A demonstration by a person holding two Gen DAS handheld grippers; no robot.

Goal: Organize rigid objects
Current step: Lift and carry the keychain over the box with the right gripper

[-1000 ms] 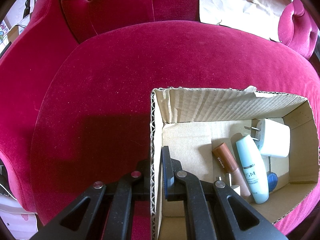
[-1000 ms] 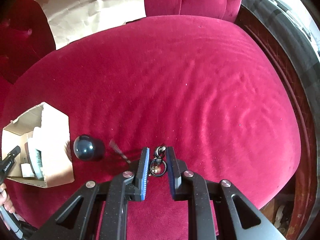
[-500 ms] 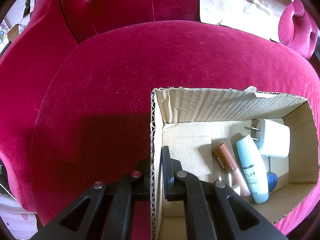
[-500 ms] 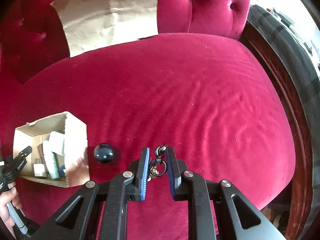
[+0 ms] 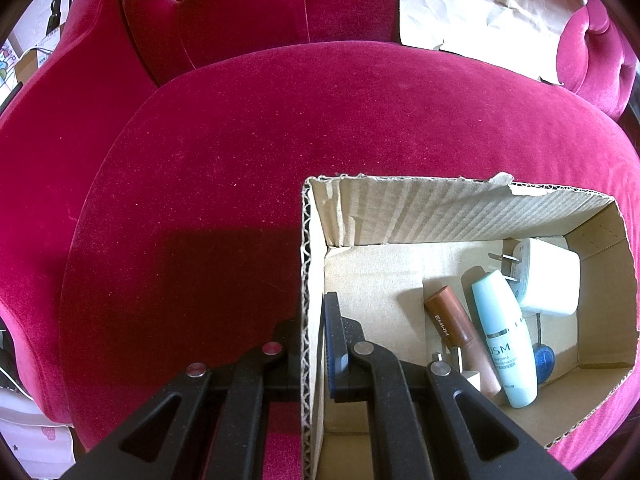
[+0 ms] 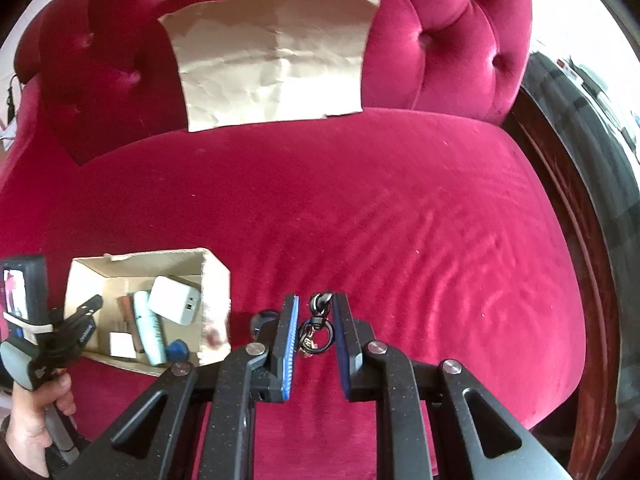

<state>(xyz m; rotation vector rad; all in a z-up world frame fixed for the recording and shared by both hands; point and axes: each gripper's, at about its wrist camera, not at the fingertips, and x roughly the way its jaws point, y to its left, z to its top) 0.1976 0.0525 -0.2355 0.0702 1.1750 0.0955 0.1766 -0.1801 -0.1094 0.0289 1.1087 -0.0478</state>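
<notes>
The left gripper (image 5: 311,320) has its jaws clamped on the cardboard box (image 5: 306,264) wall, on the red sofa (image 5: 224,152).

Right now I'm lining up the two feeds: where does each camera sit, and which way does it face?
Left wrist: on the left gripper, looking down into the cardboard box, its fingers clamping the box wall.
Right wrist: on the right gripper, looking down across the sofa seat, its fingers holding a keyring; a hand shows.
Shared: the box, its contents, the seat, the brown paper.

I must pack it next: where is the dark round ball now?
Right wrist view: the dark round ball lies on the red velvet seat, between the cardboard box and the right tongs.
</notes>
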